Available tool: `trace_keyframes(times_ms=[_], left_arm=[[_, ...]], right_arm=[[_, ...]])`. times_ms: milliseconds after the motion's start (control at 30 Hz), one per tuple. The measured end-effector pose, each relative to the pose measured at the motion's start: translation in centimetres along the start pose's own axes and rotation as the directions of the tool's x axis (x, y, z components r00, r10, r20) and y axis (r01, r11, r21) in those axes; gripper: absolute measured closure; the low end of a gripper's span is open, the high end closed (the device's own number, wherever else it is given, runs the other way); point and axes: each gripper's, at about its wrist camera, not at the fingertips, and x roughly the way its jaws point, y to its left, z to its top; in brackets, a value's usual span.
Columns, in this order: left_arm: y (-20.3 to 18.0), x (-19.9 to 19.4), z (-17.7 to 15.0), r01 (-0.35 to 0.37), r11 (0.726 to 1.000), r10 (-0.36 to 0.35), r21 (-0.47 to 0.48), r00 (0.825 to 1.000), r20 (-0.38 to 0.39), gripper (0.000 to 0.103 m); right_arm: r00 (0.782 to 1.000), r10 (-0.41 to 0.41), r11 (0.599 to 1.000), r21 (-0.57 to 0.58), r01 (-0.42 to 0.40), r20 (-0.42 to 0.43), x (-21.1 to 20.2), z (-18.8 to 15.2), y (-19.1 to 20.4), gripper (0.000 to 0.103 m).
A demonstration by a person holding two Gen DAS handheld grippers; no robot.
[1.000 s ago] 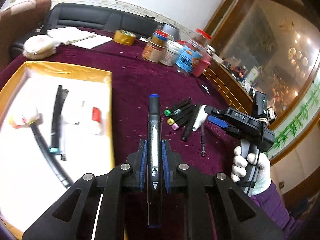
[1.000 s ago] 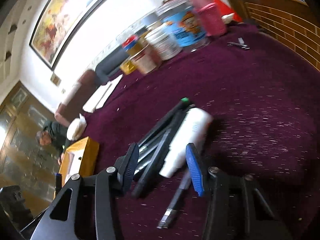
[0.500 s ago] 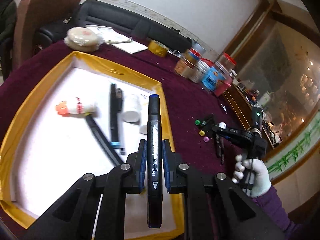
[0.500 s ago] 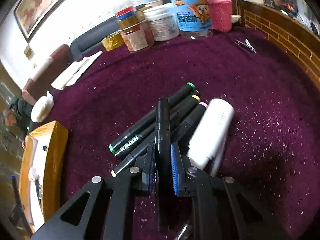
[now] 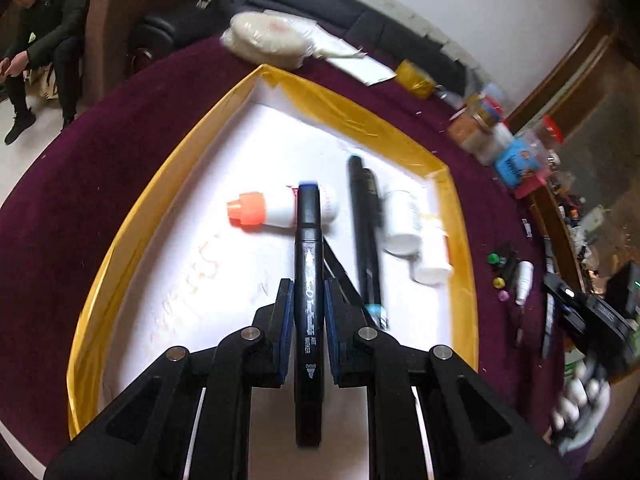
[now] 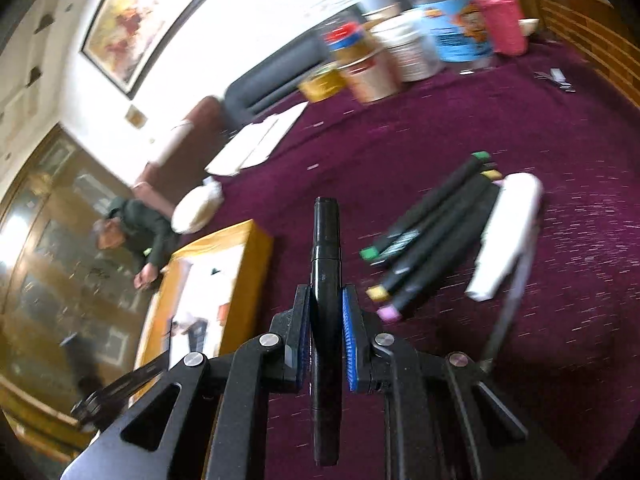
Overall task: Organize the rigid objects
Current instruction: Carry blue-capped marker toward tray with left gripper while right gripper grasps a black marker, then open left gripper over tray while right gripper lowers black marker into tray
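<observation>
My left gripper (image 5: 308,304) is shut on a black marker with a blue cap (image 5: 308,248) and holds it over the yellow-rimmed white tray (image 5: 156,204). In the tray lie a white bottle with an orange cap (image 5: 264,210), black pens (image 5: 366,232) and small white bottles (image 5: 404,220). My right gripper (image 6: 326,312) is shut on a black marker (image 6: 327,248), held above the purple cloth. To its right lie several black markers (image 6: 432,232) and a white tube (image 6: 506,232). The tray (image 6: 244,272) is to the left in the right wrist view.
Jars and tubs (image 6: 424,44) stand at the far edge of the table, with a tape roll (image 5: 414,76), papers (image 6: 256,140) and a wrapped white bundle (image 5: 268,38). A nail clipper (image 6: 556,78) lies far right. A person (image 5: 44,24) sits beyond the table.
My left gripper has carried the blue-capped marker from the purple cloth to over the tray. My right gripper closed on a black marker from the pile and lifted it away to the left.
</observation>
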Motion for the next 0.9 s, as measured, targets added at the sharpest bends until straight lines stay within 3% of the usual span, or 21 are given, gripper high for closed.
trace_keyframes(times_ms=[300,467,633,900], left_arm=[[0.6,2.7,4.4,-0.1,0.995,0.1,-0.016,0.995,-0.008,0.09],[1.3,-0.8,3.2,-0.049,0.999,0.051,-0.023,0.994,0.095,0.086],[2.5,-5.1,1.0,-0.013,1.0,0.017,-0.025,0.982,0.189,0.062],[4.1,-7.4,-1.4,0.034,0.999,-0.024,-0.041,0.976,0.215,0.062]], right_arm=[[0.985,0.115,0.989,-0.077,-0.125,-0.129,4.7,-1.7,6.8,0.089],[0.964,0.15,0.976,-0.121,-0.179,-0.221,8.8,-2.4,11.6,0.089],[0.951,0.118,0.972,-0.163,-0.17,-0.285,13.8,-2.4,15.6,0.089],[0.947,-0.016,0.968,-0.242,-0.066,-0.321,21.1,-2.5,19.2,0.089]])
